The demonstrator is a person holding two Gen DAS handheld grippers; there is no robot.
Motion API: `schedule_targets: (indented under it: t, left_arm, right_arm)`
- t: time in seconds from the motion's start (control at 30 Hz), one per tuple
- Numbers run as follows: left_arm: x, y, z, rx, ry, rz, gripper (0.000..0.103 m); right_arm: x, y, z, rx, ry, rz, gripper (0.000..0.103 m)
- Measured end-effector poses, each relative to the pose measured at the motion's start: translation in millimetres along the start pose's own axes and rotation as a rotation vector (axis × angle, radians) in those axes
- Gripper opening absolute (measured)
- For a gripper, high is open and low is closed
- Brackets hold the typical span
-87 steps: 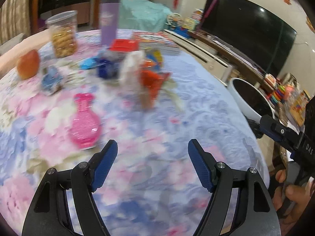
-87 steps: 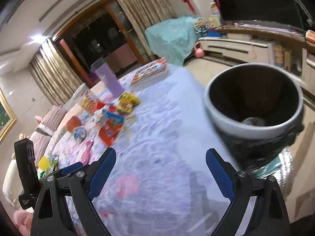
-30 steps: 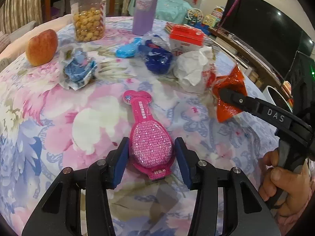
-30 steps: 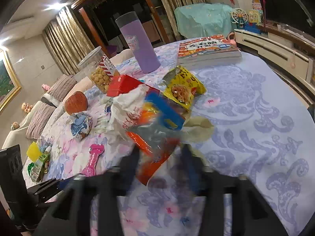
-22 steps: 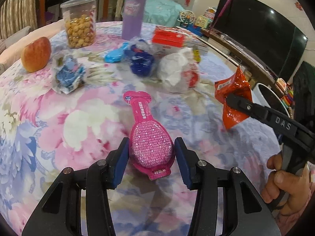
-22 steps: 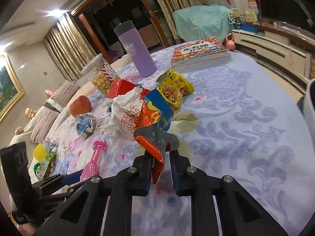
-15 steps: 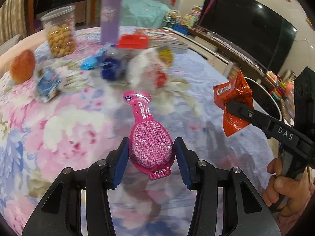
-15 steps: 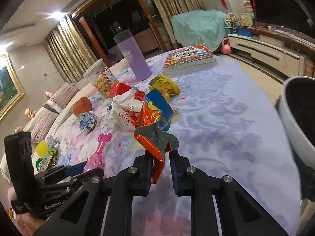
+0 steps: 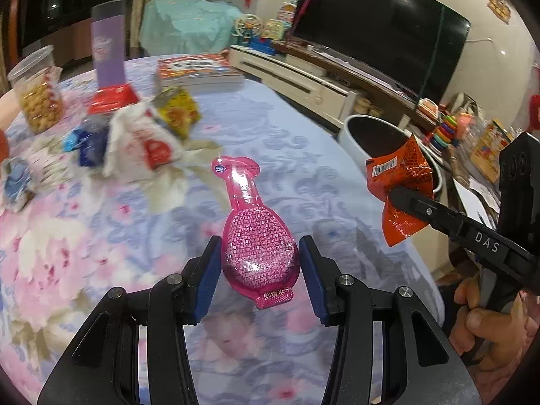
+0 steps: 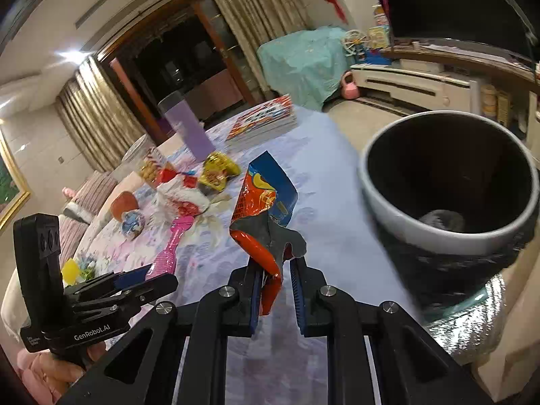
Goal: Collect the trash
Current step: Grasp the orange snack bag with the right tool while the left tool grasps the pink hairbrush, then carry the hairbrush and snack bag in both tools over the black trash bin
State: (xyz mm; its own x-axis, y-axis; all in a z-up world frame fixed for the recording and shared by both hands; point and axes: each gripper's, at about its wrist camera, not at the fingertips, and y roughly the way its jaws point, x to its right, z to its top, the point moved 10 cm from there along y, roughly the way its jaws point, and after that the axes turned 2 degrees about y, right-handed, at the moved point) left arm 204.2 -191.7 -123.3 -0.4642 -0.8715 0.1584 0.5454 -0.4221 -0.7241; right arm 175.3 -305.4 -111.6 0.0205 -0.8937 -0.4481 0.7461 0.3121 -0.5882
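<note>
My left gripper [image 9: 260, 266] is shut on a pink bottle-shaped pouch [image 9: 251, 226] and holds it above the floral tablecloth [image 9: 101, 270]. The pouch also shows in the right wrist view [image 10: 172, 246]. My right gripper [image 10: 275, 273] is shut on an orange snack wrapper [image 10: 260, 209], seen in the left wrist view [image 9: 400, 182] beside the bin. The white bin with a black liner [image 10: 449, 182] stands off the table's right edge, close ahead-right of the right gripper; it also shows in the left wrist view [image 9: 371, 131]. More trash lies on the table: a white crumpled bag [image 9: 141, 141] and a yellow wrapper [image 9: 177, 109].
A purple cup [image 9: 108, 54], a jar of snacks [image 9: 38, 91], a red box [image 9: 113, 96], a stack of books [image 9: 199, 71] and blue wrappers [image 9: 87, 141] sit at the table's far side. A TV [image 9: 381, 27] and a low cabinet [image 9: 303, 77] stand beyond.
Both grippers have closed on their items, lifted them off the table and swung right toward the bin. The bin now looms large in the right wrist view.
</note>
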Motion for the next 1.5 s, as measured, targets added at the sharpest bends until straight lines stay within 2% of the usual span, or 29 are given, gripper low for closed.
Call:
schedule_targets:
  t: [0.7, 1.3, 1.5]
  left_arm:
    - [95.2, 25.1, 34.5, -0.010, 0.144, -0.105, 0.045]
    - [151.1, 56.9, 74.8, -0.013, 0.203, -0.171, 0.045]
    - [164.0, 73.4, 85.6, -0.026, 0.231, -0.172, 0.045]
  right_arm:
    - [77.4, -50.9, 29.9, 0.094, 0.078, -0.105, 0.016]
    - [129.7, -56.1, 55.5, 0.105, 0.124, -0.146, 0.016]
    - [141.0, -51.8, 64.8, 0.099, 0.128, -0.160, 0.016]
